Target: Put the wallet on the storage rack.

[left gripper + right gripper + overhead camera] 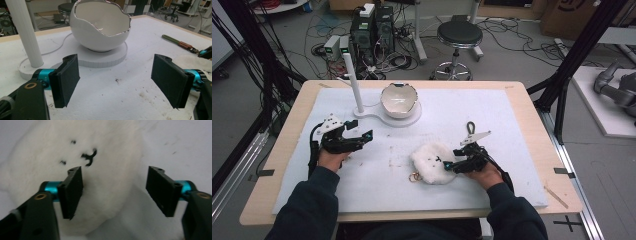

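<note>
The white plush toy (432, 163) lies on the white mat (512, 150) toward the near edge, well apart from the white bowl (399, 100) and nearer the person than it. No brand or writing can be read on it; its only marks are small black stitched features (88, 156), clear in the right gripper view and tiny specks in the high view. A gold ring (414, 176) lies touching the plush toy's near-left edge in the high view.

The right gripper (451, 165) is at the plush toy's right side. The right gripper view shows its jaws spread apart: one pad is over the fluffy fabric, the other is over bare mat beside the plush toy, and they do not clamp it.

The left gripper (366, 138) is to the left of the plush toy and nearer the bowl, its jaws wide apart with bare mat between them.

The left gripper view shows the bowl's jagged silver rim (113, 33), like a cracked eggshell, on a round white base (110, 60) with a white post (26, 32) beside it. It also shows a green and brown strap (178, 43) lying on the mat.

Bare mat lies between the plush toy and the bowl, and more to the right of the right gripper, out to the table's wooden edge (557, 150).
</note>
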A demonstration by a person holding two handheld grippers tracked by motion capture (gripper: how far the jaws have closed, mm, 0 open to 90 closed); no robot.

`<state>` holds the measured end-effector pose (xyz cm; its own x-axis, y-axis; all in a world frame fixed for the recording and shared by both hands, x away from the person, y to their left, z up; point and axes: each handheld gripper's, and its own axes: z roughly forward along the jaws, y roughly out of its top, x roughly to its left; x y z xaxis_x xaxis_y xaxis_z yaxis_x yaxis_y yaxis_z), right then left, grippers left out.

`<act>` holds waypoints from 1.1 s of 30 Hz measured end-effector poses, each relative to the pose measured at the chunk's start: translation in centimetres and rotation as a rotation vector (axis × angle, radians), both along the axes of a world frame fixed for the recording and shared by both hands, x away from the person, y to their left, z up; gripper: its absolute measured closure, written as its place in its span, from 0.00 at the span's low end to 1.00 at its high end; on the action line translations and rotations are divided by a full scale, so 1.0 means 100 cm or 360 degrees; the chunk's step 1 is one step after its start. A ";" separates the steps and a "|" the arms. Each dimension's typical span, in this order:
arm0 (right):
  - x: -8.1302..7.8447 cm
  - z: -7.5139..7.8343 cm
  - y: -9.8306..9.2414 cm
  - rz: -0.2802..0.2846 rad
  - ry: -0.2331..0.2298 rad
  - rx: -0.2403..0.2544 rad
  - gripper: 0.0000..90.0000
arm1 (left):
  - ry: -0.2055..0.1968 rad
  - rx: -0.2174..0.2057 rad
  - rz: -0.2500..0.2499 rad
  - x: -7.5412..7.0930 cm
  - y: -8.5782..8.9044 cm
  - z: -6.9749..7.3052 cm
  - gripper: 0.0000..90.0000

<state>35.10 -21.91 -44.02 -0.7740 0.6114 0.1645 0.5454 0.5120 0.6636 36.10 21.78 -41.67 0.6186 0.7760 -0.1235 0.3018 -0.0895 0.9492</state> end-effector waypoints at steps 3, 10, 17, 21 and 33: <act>0.000 0.001 0.002 0.0070 0.0037 0.0014 0.64 | 0.0004 0.0007 -0.0005 0.000 -0.002 -0.001 0.25; -0.002 0.013 -0.003 0.0107 -0.0109 0.0090 0.88 | 0.0029 -0.0002 -0.0066 0.000 -0.008 -0.002 0.31; -0.003 0.028 0.001 0.0146 -0.0343 0.0162 0.89 | 0.0063 -0.0017 -0.0214 -0.001 -0.025 -0.004 0.33; -0.002 0.032 0.006 0.0210 -0.0368 0.0200 0.90 | 0.0078 0.0004 -0.0343 -0.001 -0.040 -0.006 0.33; -0.004 0.040 0.027 0.0436 -0.0423 0.0279 0.90 | 0.0135 -0.0034 -0.0645 -0.003 -0.080 -0.009 0.30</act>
